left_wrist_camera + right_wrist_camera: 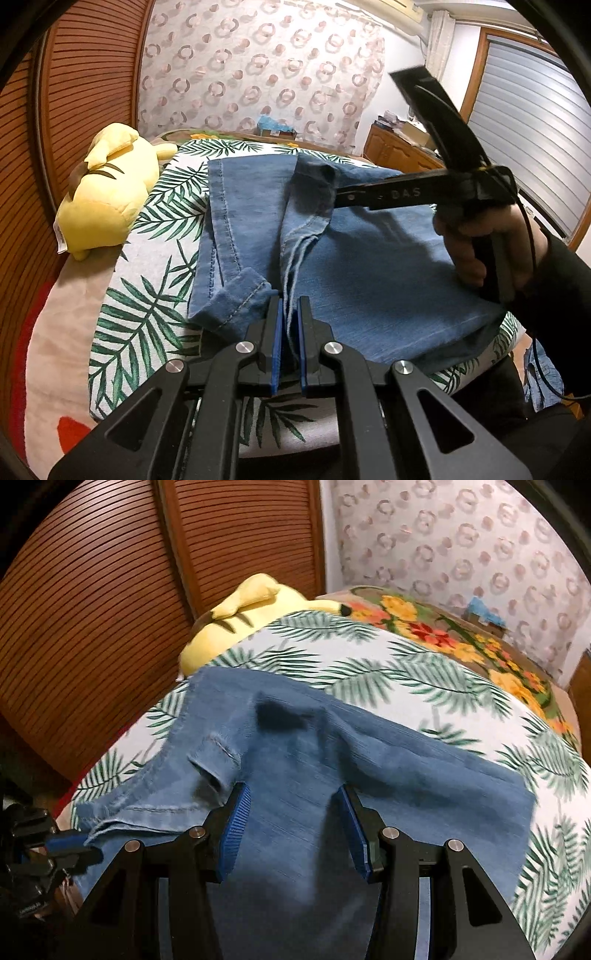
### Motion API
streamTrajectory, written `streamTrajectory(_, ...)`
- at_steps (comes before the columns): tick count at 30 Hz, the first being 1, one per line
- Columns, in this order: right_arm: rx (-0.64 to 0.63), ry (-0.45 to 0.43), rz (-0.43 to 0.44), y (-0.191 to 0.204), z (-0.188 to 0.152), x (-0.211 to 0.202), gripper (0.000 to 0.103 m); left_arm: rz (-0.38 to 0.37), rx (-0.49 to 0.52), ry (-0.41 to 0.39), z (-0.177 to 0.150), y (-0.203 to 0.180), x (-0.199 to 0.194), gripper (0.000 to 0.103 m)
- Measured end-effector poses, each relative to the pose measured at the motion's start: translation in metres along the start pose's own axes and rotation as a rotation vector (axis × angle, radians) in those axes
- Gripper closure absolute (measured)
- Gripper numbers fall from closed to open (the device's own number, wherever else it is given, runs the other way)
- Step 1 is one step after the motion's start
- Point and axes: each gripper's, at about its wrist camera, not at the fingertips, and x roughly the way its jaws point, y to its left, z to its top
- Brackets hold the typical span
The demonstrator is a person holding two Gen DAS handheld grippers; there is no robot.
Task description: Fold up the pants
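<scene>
Pants [369, 258] lie on bed [147, 314], L gripper [290, 306] jaws clamped on hem edge; R gripper [291, 797] jaws apart over denim.

Slatted wooden doors [85, 85], ring-patterned curtain [258, 66], leaf-print bed cover [406, 672]

"DAS" (white letters) on right gripper [334, 197] black finger.

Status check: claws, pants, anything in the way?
Left claw shut on pants edge. Right claw open above denim. Plush toy beside pants, clear.
</scene>
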Motion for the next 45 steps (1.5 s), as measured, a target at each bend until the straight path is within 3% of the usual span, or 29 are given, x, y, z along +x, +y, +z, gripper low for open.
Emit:
streamTrajectory(11, -0.044, -0.051, 0.052, 0.019, 0.017, 0.006, 0.052, 0.027, -0.001, -0.018, 0.0, 0.004, -0.014, 0.095)
streamTrajectory(20, -0.023, -0.106, 0.012, 0.008, -0.006, -0.041, 0.052, 0.069, 0.009, -0.025, 0.012, 0.0, -0.016, 0.094)
streamTrajectory(21, -0.015, -0.114, 0.006, 0.005, -0.011, -0.049, 0.052, 0.074, 0.012, -0.03, 0.014, -0.002, -0.016, 0.092)
streamTrajectory(25, 0.005, -0.141, -0.016, -0.004, -0.036, -0.077, 0.052, 0.072, 0.012, -0.055, 0.018, -0.006, -0.02, 0.046)
streamTrajectory(26, 0.008, -0.145, -0.023, -0.006, -0.043, -0.082, 0.052, 0.067, 0.014, -0.065, 0.02, -0.009, -0.021, 0.04)
streamTrajectory(31, 0.041, -0.156, -0.081, -0.013, -0.083, -0.109, 0.052, 0.048, 0.033, -0.064, 0.026, -0.021, -0.015, 0.028)
streamTrajectory(38, 0.105, -0.124, -0.154, -0.02, -0.138, -0.123, 0.044, 0.028, 0.066, -0.036, 0.024, -0.046, 0.0, 0.028)
streamTrajectory(45, 0.182, -0.095, -0.134, -0.03, -0.166, -0.125, 0.043, 0.012, 0.101, 0.002, 0.019, -0.065, 0.016, 0.028)
